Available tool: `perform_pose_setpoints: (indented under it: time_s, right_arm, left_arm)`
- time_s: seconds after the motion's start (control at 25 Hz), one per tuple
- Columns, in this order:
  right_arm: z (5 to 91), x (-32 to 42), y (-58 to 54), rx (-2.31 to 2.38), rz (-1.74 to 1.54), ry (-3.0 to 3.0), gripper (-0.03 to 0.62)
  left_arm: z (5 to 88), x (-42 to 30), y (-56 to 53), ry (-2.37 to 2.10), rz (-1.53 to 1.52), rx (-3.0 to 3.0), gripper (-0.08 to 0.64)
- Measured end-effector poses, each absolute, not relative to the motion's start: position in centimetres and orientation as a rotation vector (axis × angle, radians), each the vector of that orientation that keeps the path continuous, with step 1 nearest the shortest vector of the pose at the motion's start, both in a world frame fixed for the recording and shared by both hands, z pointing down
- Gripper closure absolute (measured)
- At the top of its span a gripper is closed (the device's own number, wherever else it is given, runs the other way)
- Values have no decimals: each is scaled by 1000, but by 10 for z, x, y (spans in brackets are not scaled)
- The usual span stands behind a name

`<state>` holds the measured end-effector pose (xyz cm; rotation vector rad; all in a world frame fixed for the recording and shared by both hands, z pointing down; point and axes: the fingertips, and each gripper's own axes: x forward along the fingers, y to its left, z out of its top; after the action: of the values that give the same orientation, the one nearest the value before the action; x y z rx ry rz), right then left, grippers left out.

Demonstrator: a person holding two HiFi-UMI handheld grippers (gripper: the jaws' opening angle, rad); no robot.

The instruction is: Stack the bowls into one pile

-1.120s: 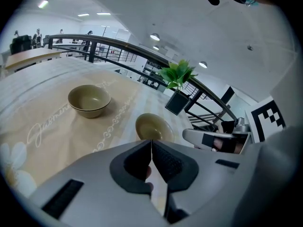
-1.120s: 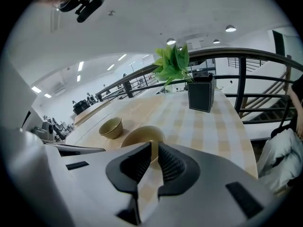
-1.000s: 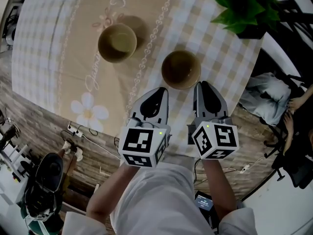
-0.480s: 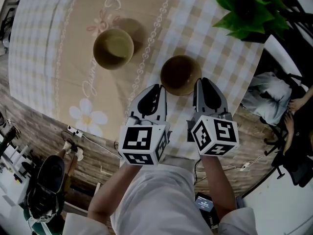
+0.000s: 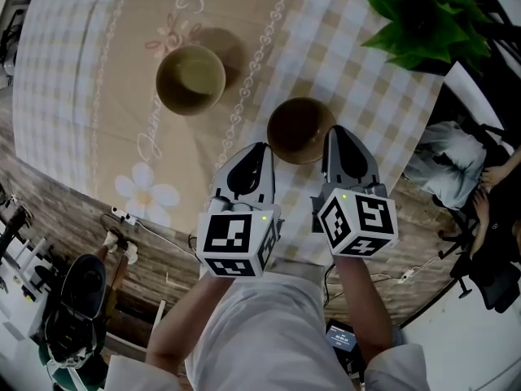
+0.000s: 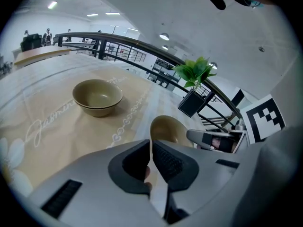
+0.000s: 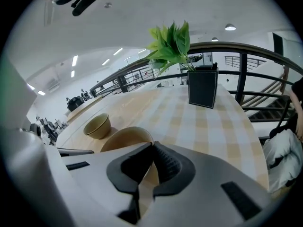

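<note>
- Left gripper: jaws closed pad to pad, with nothing between them. It hangs over the table, near the nearer bowl's left side.
- Right gripper: jaws likewise meet at the tips and are empty. It sits just beside the nearer bowl's right rim; whether it touches cannot be told.
- Nearer bowl: upright on the checked cloth, between the two gripper tips. Farther bowl: upright on the tan strip, well apart from the nearer bowl. Nothing is stacked yet.
- Risk: either gripper advancing with its jaws closed would likely shove the nearer bowl along the cloth rather than take hold of its rim.
- Risk: the bowl wall looks smooth and curved, so a shallow pinch on the rim may slip or tilt the bowl in carriage.
- Risk: setting it down off-centre could knock the farther bowl and shift it.
</note>
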<state>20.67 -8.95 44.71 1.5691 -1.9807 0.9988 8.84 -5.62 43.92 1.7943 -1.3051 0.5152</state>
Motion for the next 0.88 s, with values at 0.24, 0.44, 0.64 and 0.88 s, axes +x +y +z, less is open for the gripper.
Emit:
perform_pose_setpoints:
  time_s: [0.24, 0.44, 0.64, 0.88]
  right_arm:
    - [440, 202, -92, 1571, 1030, -2017, 554]
    - [426, 199, -96, 1576, 1007, -2051, 555]
    - [415, 194, -97, 1568, 991, -2066, 555]
    - [397, 182, -104, 1565, 965, -2104, 555]
  left_arm:
    - [441, 80, -51, -1303, 534, 1777, 535]
    - [437, 75, -48, -1302, 530, 1779, 535]
    - [427, 69, -46, -1295, 506, 1788, 537]
    - [413, 47, -45, -1329, 483, 1774, 537]
